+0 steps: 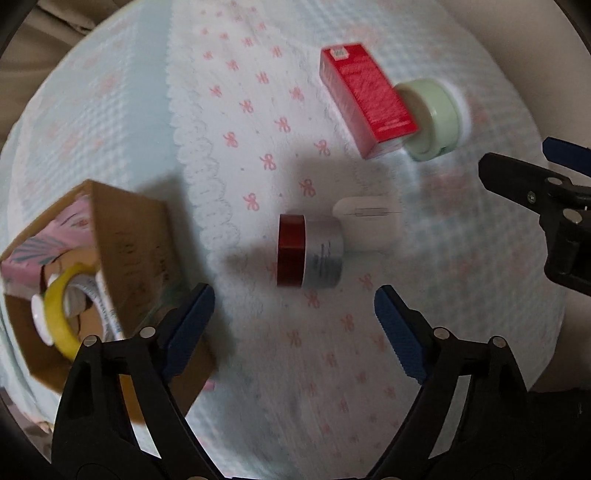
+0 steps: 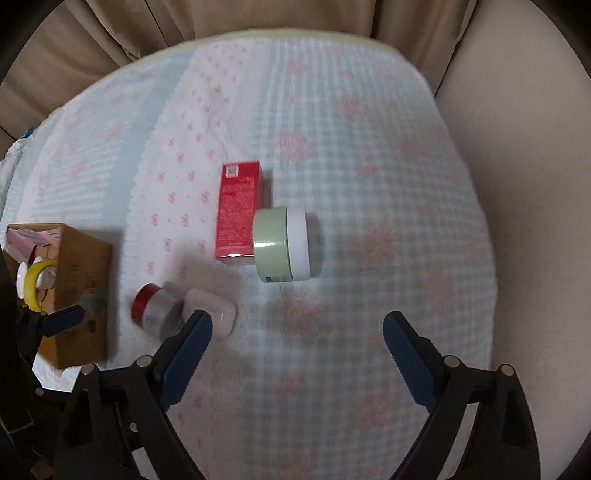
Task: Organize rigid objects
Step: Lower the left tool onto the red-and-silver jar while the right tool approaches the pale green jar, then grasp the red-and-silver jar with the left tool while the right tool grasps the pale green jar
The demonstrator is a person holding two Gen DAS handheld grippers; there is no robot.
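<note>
A silver jar with a red lid [image 1: 309, 255] lies on its side on the bedspread, touching a white earbud case [image 1: 367, 225]; both also show in the right wrist view, the jar [image 2: 152, 310] and the case [image 2: 212, 308]. A red carton [image 1: 367, 99] lies against a pale green jar [image 1: 434, 120], also seen from the right as carton [image 2: 238, 214] and green jar [image 2: 284, 243]. My left gripper [image 1: 294, 314] is open and empty just short of the red-lidded jar. My right gripper [image 2: 297, 338] is open and empty, near the green jar.
A cardboard box [image 1: 122, 254] stands at the left and holds a yellow tape roll [image 1: 61, 314], a pink packet and other items; it also shows in the right wrist view [image 2: 79, 291]. The right gripper's body [image 1: 546, 206] shows at the right. Beige curtains [image 2: 221, 22] hang behind the bed.
</note>
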